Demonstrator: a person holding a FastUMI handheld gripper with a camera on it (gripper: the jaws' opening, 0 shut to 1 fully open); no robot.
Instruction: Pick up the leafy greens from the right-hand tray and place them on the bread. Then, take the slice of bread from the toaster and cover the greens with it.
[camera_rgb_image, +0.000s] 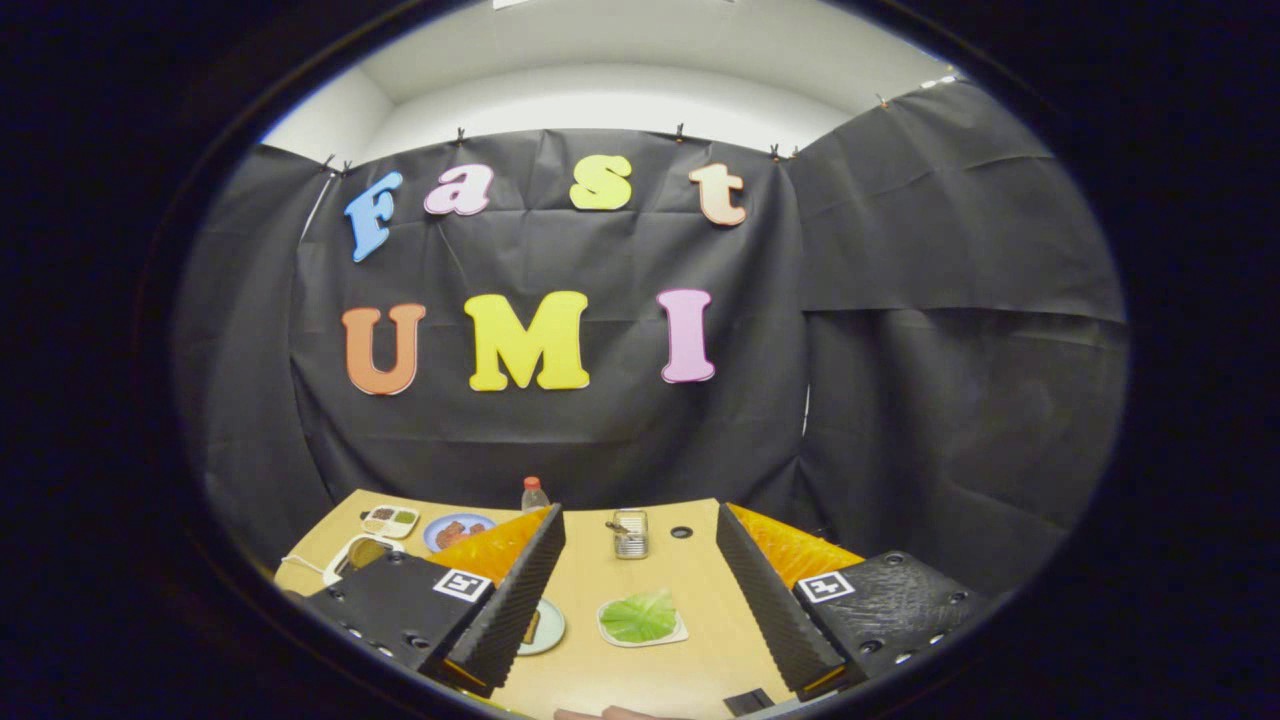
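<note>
Gripper (640, 610) wide open and empty above the table (690, 660), greens (640, 617) on a tray (677, 634) between its fingers, toaster (630, 533) beyond them, plate (546, 627) partly behind left finger, bottle (534, 493) and dishes beyond it.

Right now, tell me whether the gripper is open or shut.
Open. The gripper has its two fingers spread wide with bare table between them, and the leafy greens lie untouched in that gap.

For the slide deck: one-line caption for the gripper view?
Open gripper above table, leafy green on tray between its fingers, toaster beyond.
</note>
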